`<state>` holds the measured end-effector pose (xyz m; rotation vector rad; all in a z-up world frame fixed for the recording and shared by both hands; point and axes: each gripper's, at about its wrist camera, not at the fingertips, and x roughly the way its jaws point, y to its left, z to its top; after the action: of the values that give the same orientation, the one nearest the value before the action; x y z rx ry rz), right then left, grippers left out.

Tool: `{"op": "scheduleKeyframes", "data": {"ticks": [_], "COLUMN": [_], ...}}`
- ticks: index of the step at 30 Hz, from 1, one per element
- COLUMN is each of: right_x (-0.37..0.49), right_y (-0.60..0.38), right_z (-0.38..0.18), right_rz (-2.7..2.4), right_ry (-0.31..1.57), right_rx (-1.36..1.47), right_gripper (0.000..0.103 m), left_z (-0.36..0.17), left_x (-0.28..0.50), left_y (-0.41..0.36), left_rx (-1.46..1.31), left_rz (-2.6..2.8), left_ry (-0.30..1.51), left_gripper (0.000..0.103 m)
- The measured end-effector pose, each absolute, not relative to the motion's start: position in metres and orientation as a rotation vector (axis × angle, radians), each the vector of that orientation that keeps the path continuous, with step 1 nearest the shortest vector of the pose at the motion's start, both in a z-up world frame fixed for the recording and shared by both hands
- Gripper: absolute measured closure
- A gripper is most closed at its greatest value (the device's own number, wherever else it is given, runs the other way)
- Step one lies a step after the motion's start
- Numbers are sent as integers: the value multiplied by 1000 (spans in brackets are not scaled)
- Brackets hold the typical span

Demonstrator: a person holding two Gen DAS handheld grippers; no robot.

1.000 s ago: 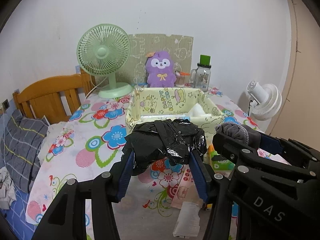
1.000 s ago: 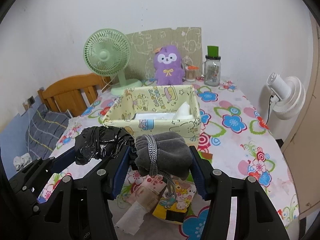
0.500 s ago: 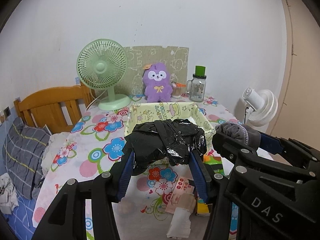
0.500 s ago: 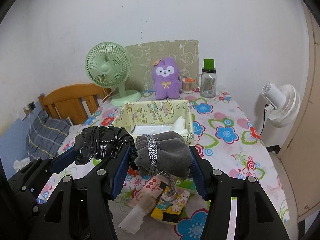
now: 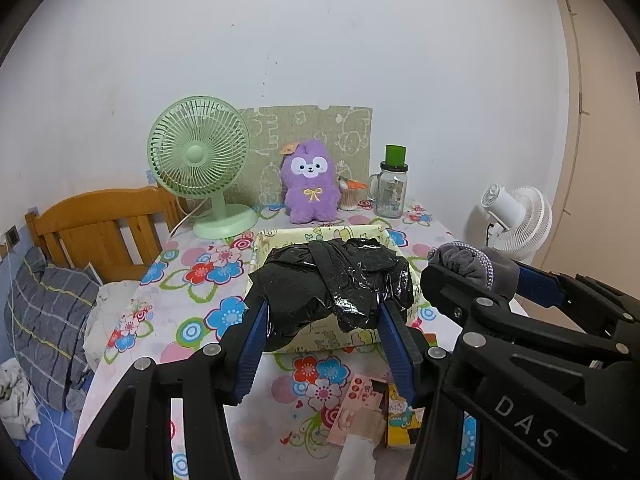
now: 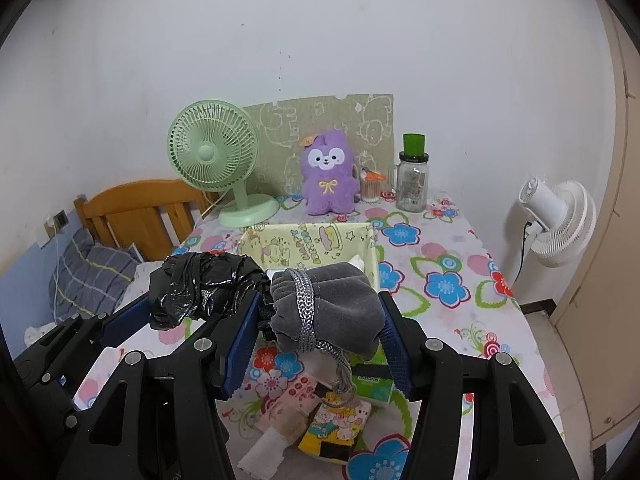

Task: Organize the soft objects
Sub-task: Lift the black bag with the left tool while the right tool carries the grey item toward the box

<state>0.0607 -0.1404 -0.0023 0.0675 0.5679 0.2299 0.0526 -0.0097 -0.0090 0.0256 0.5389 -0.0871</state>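
Soft bundles are riding squeezed at mid-body above the near table, black plastic bag point(image 5: 332, 280) in the left gripper point(image 5: 326, 320), grey pouch point(image 6: 328, 304) in the right gripper point(image 6: 320, 320), both looking light and crushable, the bag probably slippery.

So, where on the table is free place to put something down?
Bare flowered tablecloth lies right of the yellow fabric basket, toward the white fan, and left of the basket, before the green fan. Crowded: the back row by the purple plush toy, and the packets below the grippers.
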Motion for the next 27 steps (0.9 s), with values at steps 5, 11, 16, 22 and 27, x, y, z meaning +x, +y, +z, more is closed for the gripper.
{"op": "scheduleKeyframes", "data": {"ticks": [5, 11, 16, 22, 27], "right_x": [69, 81, 91, 108, 121], "right_y": [-140, -138, -136, -135, -135], "right_z": [2, 4, 4, 3, -1], "right_rz": [232, 232, 231, 232, 231], "right_ry": [564, 567, 574, 584, 595], "right_rx": [64, 61, 58, 61, 67], "right_gripper": [43, 43, 43, 43, 43], "left_z": [-4, -3, -3, -3, -7], "left_x": [59, 71, 82, 97, 110], "left_y": [-10, -8, -7, -8, -8], "left_rx": [24, 24, 22, 31, 30], "left_rz": [-84, -85, -86, -84, -83], "left_ry": [535, 540, 548, 556, 564], "left_gripper": [46, 46, 46, 46, 46]}}
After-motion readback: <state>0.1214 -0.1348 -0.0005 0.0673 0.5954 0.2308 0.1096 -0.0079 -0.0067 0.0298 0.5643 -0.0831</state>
